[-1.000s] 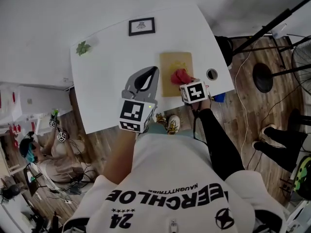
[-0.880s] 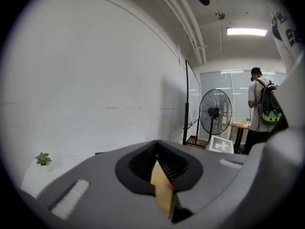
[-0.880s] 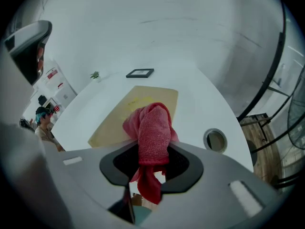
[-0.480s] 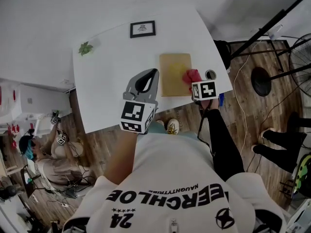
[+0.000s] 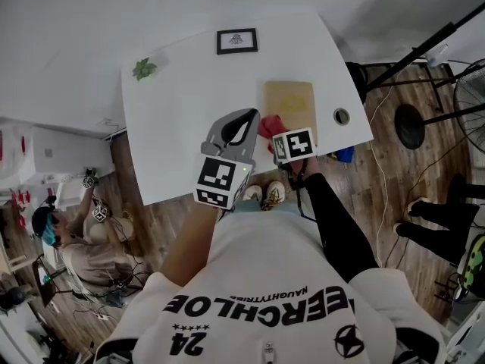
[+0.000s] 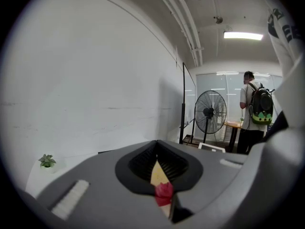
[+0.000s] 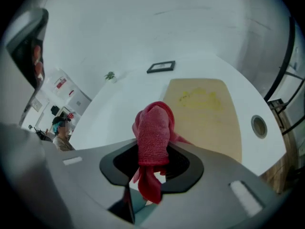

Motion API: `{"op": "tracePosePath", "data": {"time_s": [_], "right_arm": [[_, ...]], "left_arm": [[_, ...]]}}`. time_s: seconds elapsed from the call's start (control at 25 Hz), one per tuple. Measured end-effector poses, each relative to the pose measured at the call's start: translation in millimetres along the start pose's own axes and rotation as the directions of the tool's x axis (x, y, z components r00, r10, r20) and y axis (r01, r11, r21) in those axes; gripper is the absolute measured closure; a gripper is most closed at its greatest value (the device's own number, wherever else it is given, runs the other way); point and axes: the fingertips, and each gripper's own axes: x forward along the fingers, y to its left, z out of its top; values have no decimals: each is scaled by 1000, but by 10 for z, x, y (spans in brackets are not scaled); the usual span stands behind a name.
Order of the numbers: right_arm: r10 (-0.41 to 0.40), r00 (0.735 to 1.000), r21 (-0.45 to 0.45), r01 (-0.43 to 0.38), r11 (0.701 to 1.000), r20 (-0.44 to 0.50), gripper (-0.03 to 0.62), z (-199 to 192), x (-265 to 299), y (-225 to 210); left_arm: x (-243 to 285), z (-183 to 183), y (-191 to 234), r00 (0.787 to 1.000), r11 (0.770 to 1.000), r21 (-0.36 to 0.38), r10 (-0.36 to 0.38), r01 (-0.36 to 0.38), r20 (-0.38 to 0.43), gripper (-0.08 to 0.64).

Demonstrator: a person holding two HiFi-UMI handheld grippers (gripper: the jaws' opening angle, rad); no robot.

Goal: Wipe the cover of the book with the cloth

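One soft, limp cloth (image 7: 152, 123) is bunching in R gripper (image 7: 152, 162), clamped mid-wad; L gripper (image 5: 241, 121) is hanging closed, empty; stiff book (image 5: 294, 101) prob isn't needing steadying

A bunched red cloth (image 5: 267, 124) is at the flat tan book (image 5: 292, 101).

person's shirt (image 5: 265, 279) | print, upside down: "24" | "ERCHLOE" | "NAUGHTYTRIBE"

Table (image 5: 174, 127) left of book (image 5: 292, 101) is open; frame (image 5: 236, 41) and plant (image 5: 143, 69) stand far back; left gripper (image 5: 244, 121) hangs beside book.
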Motion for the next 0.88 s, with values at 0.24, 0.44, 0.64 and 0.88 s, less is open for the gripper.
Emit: {"op": "tracePosePath", "data": {"time_s": [0.24, 0.44, 0.64, 0.88], "right_arm": [[-101, 994, 13, 101, 995, 35, 486, -93, -38, -135], [-240, 970, 89, 235, 968, 48, 486, -217, -270, -652], [-320, 947, 180, 308, 934, 41, 485, -334, -477, -1084], [-342, 939, 223, 326, 919, 34, 485, -380, -570, -1274]], "left_arm": [[-175, -97, 101, 1000, 1000, -7, -18, 18, -1, 502], [-172, -128, 29, 999, 998, -14, -54, 54, 0, 502], [-90, -56, -44, 997, 997, -5, -79, 80, 14, 502], [-36, -11, -54, 996, 996, -18, -84, 84, 19, 502]]}}
